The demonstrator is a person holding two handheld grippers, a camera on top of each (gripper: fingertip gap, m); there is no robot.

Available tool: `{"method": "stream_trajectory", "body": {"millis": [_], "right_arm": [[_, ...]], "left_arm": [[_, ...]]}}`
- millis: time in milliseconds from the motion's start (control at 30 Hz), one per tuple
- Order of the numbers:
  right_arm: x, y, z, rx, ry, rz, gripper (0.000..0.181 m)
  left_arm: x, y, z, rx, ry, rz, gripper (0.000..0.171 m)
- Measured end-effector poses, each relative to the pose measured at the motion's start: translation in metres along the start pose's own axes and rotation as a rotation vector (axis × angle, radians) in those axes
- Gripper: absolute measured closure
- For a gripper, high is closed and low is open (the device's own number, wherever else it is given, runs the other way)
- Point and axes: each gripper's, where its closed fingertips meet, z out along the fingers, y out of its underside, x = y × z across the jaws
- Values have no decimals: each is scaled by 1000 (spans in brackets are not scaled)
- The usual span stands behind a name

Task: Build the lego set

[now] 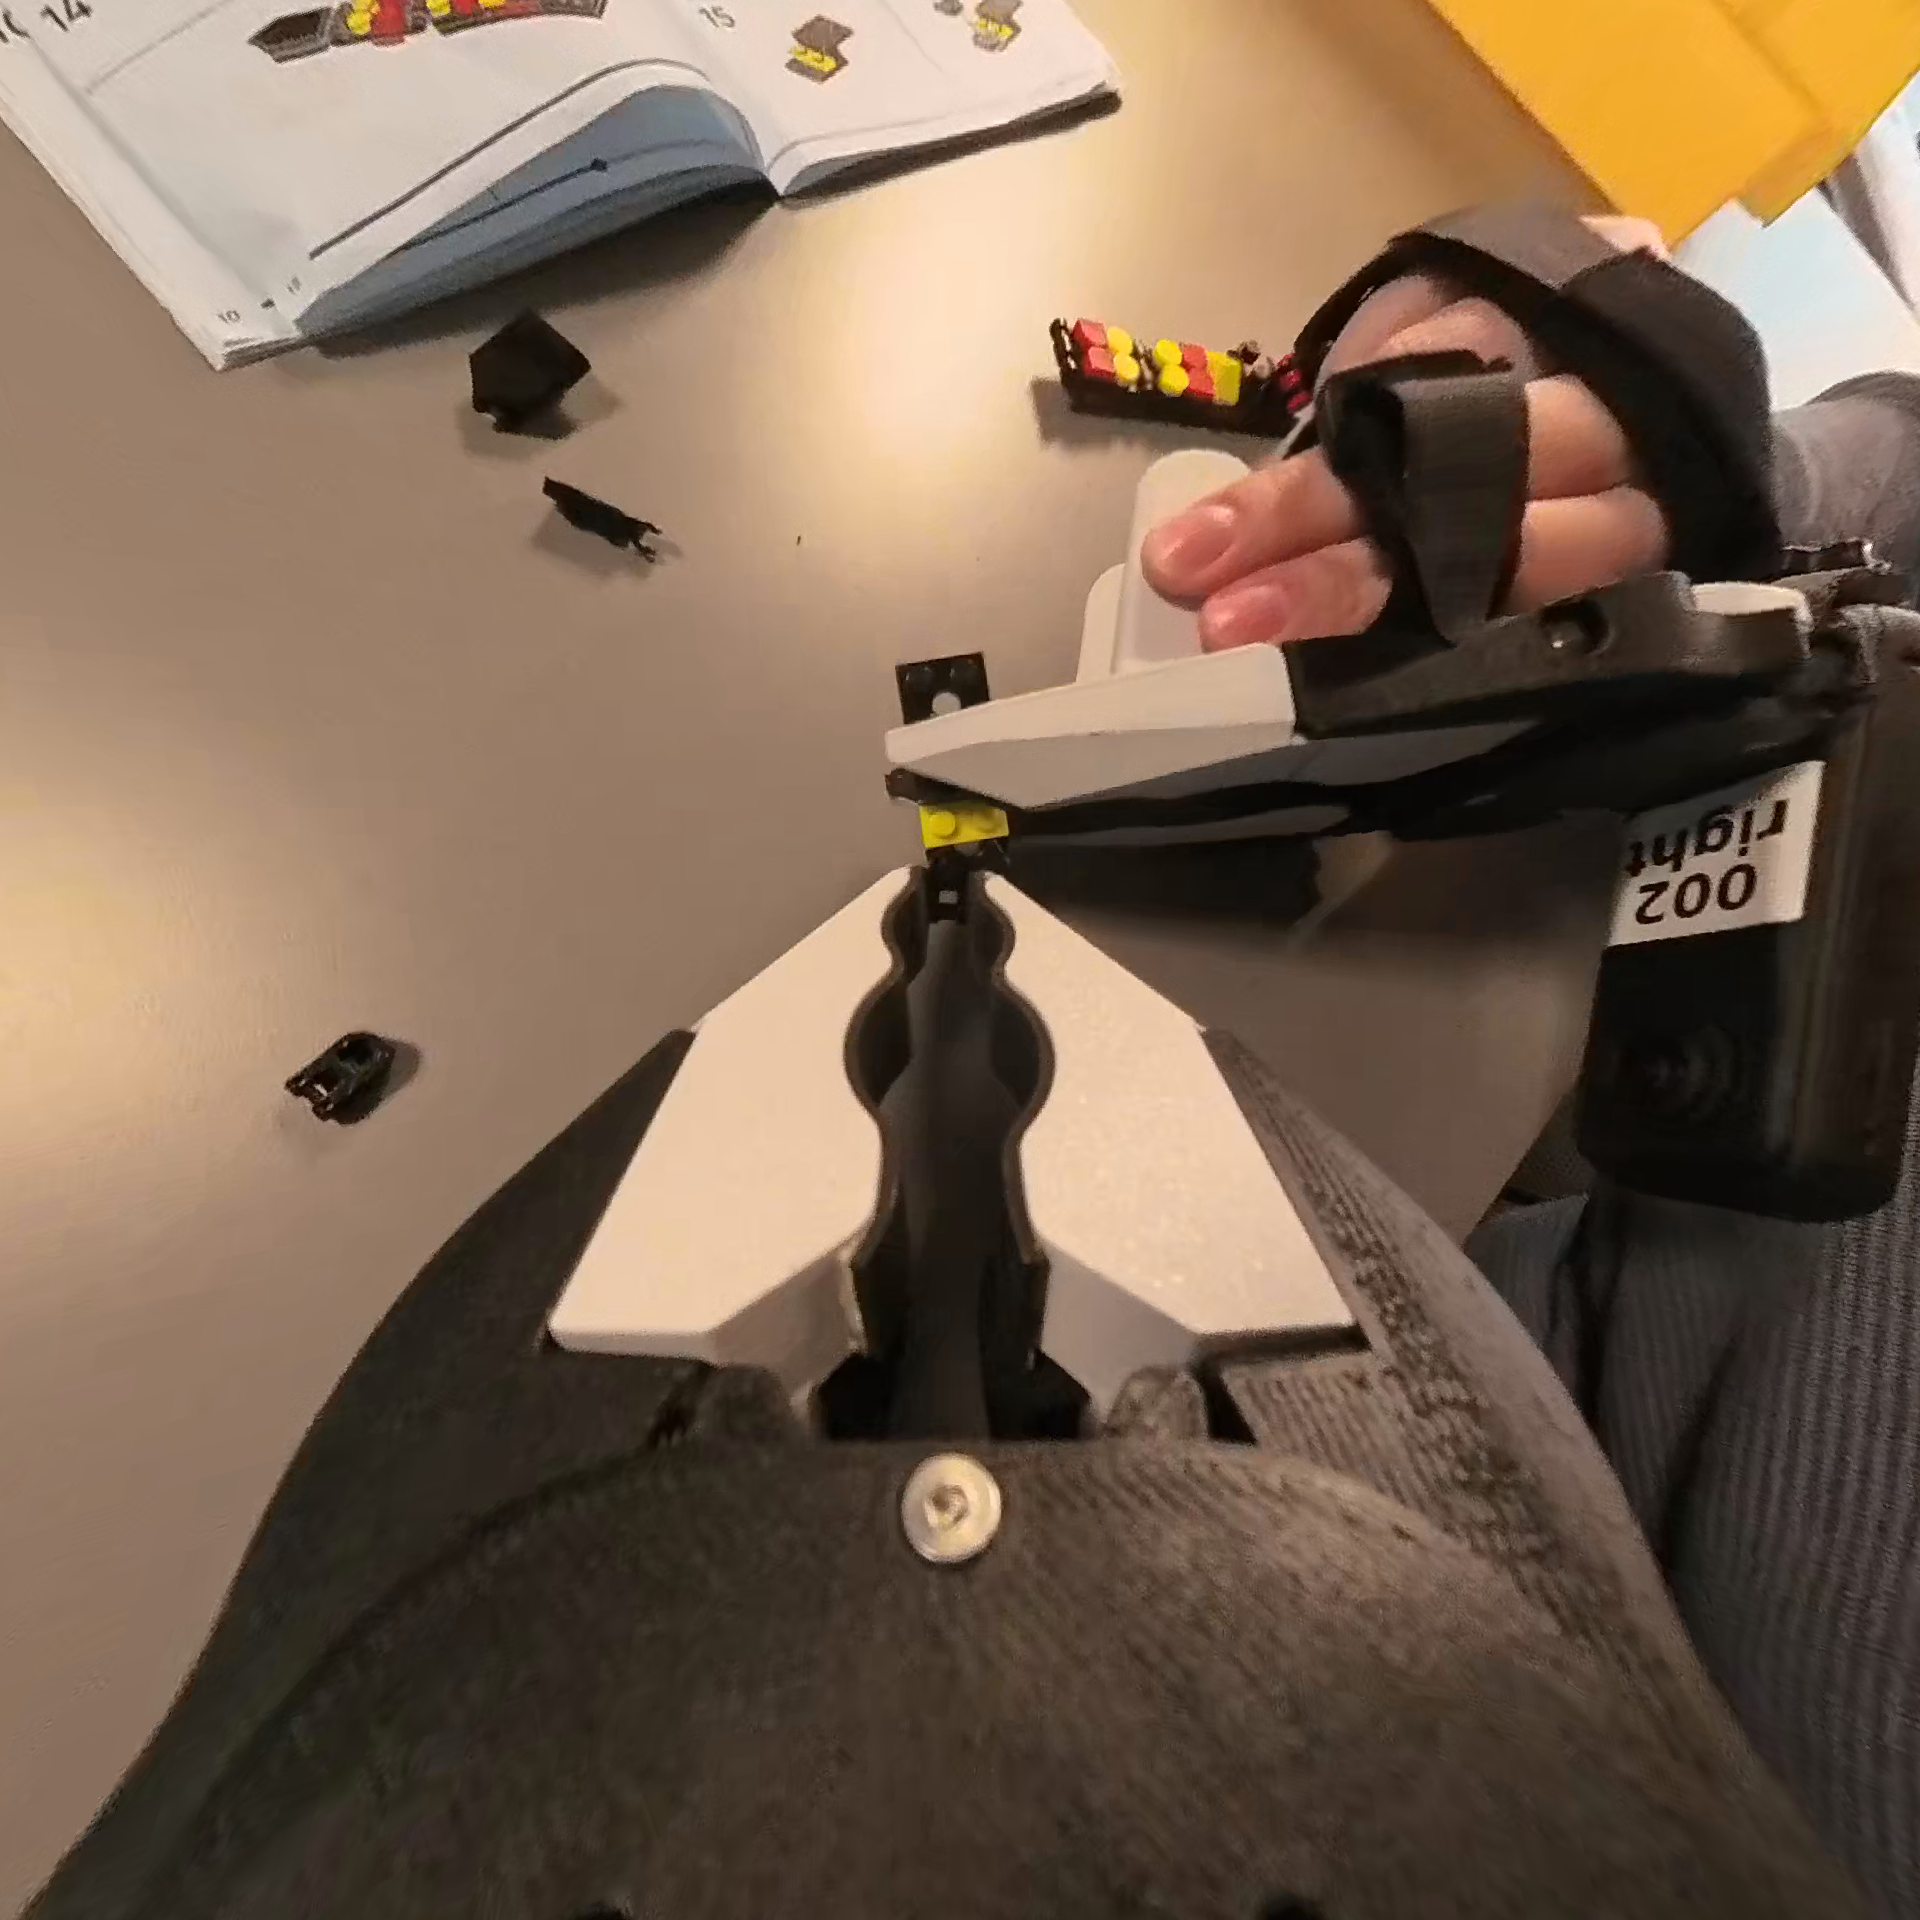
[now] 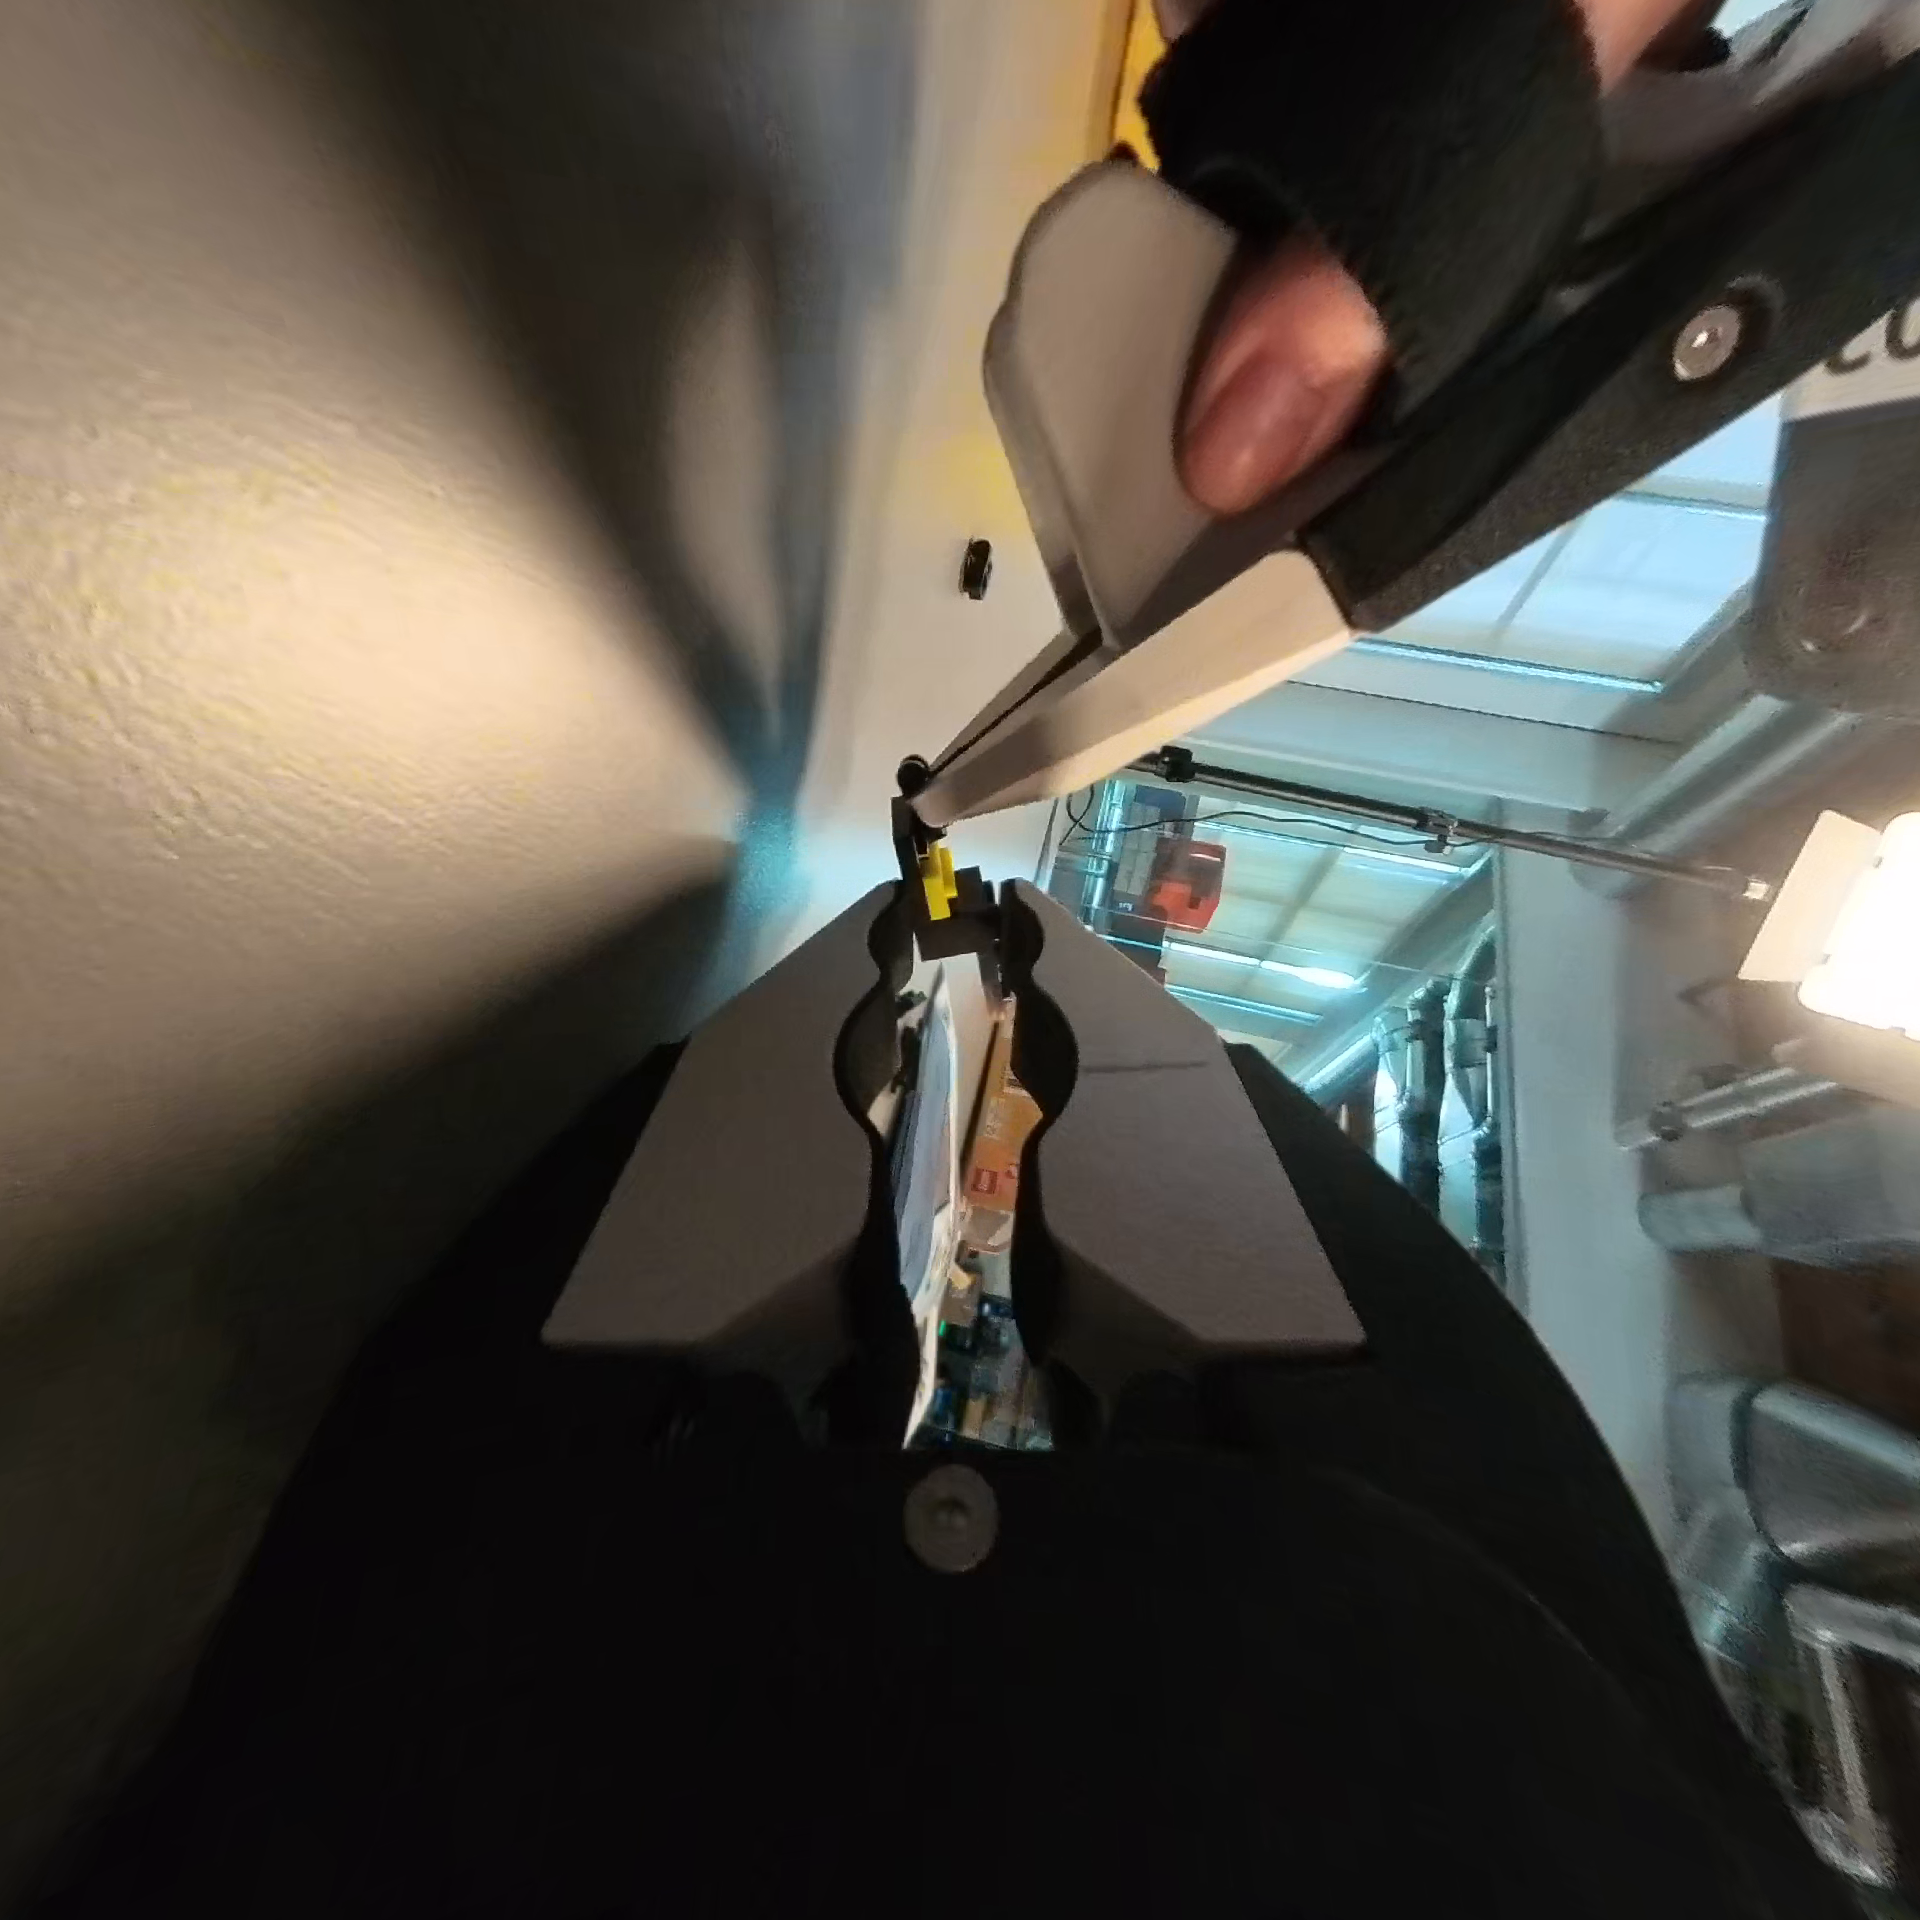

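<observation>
The piece being worked is tiny and light, hard plastic, stiff and a little slick; I judge it wants a pinch on its flat sides at the very fingertips, since a grip on the studs or an edge could let it twist or pop out.

It is a small stack held in the air above the desk (image 1: 312,727): a yellow plate (image 1: 966,825) with two studs showing, joined to thin black parts (image 1: 948,883). The left claw (image 1: 951,883) is nearly closed, gripping the black part from below. The right claw (image 1: 940,795), coming in from the right, is pinched thin on the yellow plate and the black plate over it. In the right wrist view the same stack (image 2: 940,899) sits between that claw's tips, with the other claw nipping its far end.

On the desk lie a red-and-yellow strip (image 1: 1169,379) far right, loose black bits (image 1: 525,369), a square black plate (image 1: 940,686), and an open booklet (image 1: 468,135) far left.
</observation>
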Motion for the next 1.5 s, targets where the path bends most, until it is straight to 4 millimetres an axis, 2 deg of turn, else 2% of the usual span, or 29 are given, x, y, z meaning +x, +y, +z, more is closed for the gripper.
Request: {"method": "stream_trajectory", "body": {"millis": [267,400,467,733,1000,1133,1300,1500], "right_arm": [[0,3,2,6,-19,75,168],[0,6,2,3,-29,126,168],[0,8,2,2,-35,151,168],[1,8,2,7,-27,181,168],[2,7,0,15,-12,179,168],[2,6,0,18,-13,190,168],[0,6,-1,18,-18,200,168],[-2,6,-1,18,-20,200,168]], "left_arm": [[-1,-5,-1,11,-11,20,164],[-1,-12,-5,63,-14,8,150],[-2,-12,-10,86,-23,14,149],[-2,-3,-18,172,-34,104,149],[-25,22,-18,73,-180,114,143],[-31,24,-17,54,-179,113,148],[-33,25,-17,35,-182,144,164],[-33,26,-18,23,-238,284,165]]}}
